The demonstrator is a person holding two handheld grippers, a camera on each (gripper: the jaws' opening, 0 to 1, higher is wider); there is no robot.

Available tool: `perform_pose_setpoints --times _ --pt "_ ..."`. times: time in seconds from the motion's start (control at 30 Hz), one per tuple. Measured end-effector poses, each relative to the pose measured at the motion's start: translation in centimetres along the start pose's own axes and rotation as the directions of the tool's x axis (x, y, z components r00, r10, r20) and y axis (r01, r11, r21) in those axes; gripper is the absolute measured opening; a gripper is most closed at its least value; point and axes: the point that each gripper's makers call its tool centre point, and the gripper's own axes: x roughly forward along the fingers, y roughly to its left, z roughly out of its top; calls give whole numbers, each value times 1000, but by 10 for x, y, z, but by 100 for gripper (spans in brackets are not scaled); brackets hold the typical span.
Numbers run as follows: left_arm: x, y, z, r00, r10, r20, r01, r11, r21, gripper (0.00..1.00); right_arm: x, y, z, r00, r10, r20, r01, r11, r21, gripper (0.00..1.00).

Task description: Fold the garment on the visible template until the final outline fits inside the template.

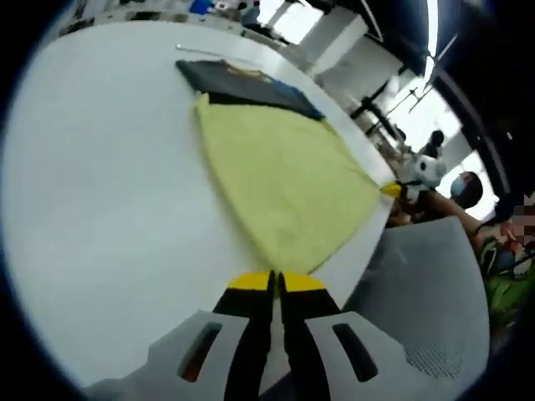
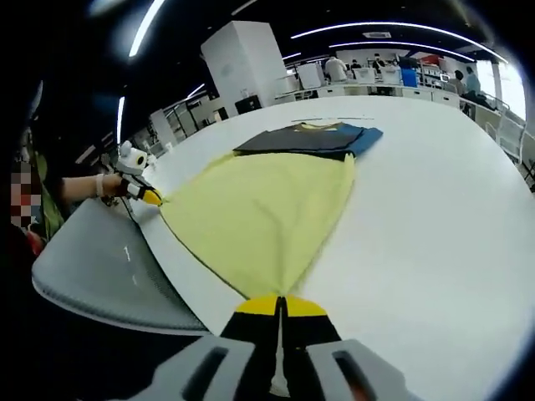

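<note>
Garment (image 1: 284,188): yellow, spread flat on the white table (image 1: 100,209), fanned out from a narrow point at the near table edge. Far end overlaps a dark template (image 1: 242,83) with a blue corner, lying on the table beyond the cloth.

Left gripper (image 1: 276,282): fingers (image 1: 251,288) pressed together, yellow tips side by side with no gap between them. Tips sit at the garment's near point; the cloth edge meets them, but whether fabric is pinched between them cannot be told. Gripper aims along the table, low, over the edge.

Right gripper (image 2: 281,306): fingers (image 2: 305,311) likewise pressed together, tips at the narrow end of the garment (image 2: 259,213). A thin fold of cloth runs right down into the seam between the tips, so they look to be pinching it. Gripper held low, pointing across the table (image 2: 435,217) toward the template (image 2: 313,138).

In the right gripper view, off to the left of the fingers, the other gripper's yellow tip (image 2: 149,196) touches the garment's far corner at the table edge, a person's hand behind it. A grey mesh chair (image 2: 100,263) sits just outside the edge.

Background is blurred: benches, white pillar, distant people.
</note>
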Motion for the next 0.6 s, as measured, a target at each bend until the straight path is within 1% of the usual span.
perform_pose_setpoints --times 0.1,0.2,0.3,0.33,0.37,0.43,0.57,0.6 --pt "-2 -6 1 1000 -10 -1 10 1000 3 0 -2 4 -1 1000 22 -17 -21 999 34 0" --pt "-4 -13 -3 999 -31 -27 32 999 13 0 -4 7 -3 999 31 -28 -30 999 31 0" --pt "-5 -21 -12 996 -47 -74 50 998 32 0 -9 10 -8 998 41 -45 -39 999 35 0" --pt "-5 -24 -17 993 -56 -101 61 997 40 0 -11 12 -10 998 47 -47 -45 998 41 0" --pt "-5 -25 -19 992 -61 -112 66 997 44 0 -13 13 -11 998 49 -48 -47 998 41 0" --pt "-5 -29 -28 986 -79 -150 87 995 48 0 -16 15 -16 997 49 -54 -47 998 47 0" --pt "-5 -32 -37 978 -85 -188 97 994 56 0 -21 20 -25 996 57 -64 -53 996 65 0" --pt "-6 -33 -39 976 -91 -197 102 994 47 0 -22 22 -28 996 56 -67 -52 996 71 0"
